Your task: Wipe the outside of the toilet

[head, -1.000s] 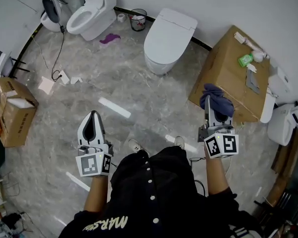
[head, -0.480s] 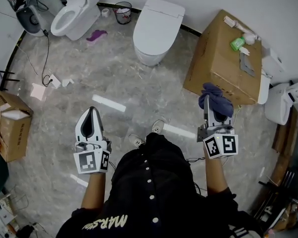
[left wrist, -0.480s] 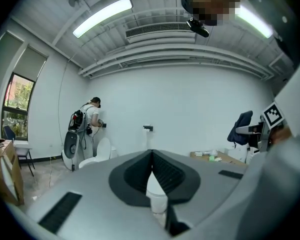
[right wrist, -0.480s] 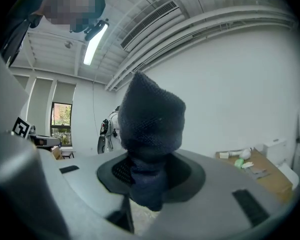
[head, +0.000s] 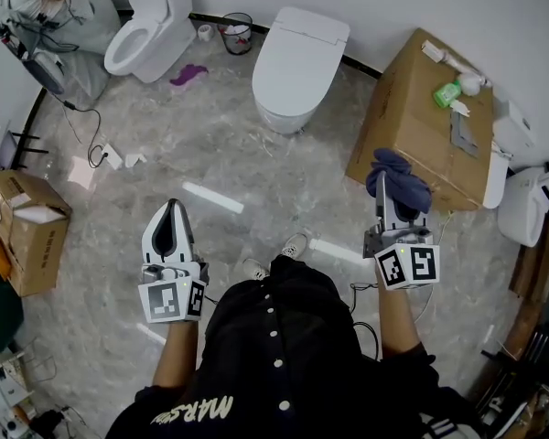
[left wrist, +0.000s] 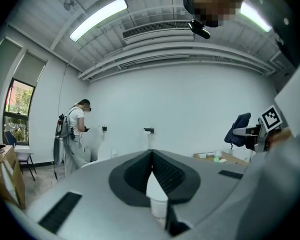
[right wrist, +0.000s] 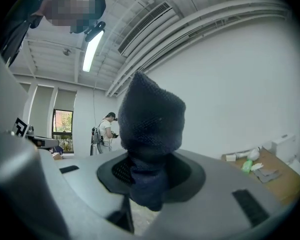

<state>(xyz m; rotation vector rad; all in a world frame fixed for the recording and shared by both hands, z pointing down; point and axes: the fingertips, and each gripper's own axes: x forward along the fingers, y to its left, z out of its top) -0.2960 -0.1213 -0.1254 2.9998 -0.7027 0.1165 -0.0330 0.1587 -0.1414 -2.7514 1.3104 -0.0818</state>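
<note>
Staying clamped on cloth (head: pixel 399 177): right gripper (head: pixel 391 199)

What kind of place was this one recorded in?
Likely a staged test room rather than a working bathroom: a lidded toilet and an open toilet stand along one wall, beside a large cardboard box.

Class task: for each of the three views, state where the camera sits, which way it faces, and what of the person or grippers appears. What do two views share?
Head view: on the person's head, facing steeply down at the floor and closed toilet; shows torso, left gripper and right gripper.
Left gripper view: on the left gripper, facing level along its shut fingers toward a white wall; shows the right gripper.
Right gripper view: on the right gripper, facing along fingers clamping the dark cloth.
Shared: the cardboard box shows in all three.
</note>
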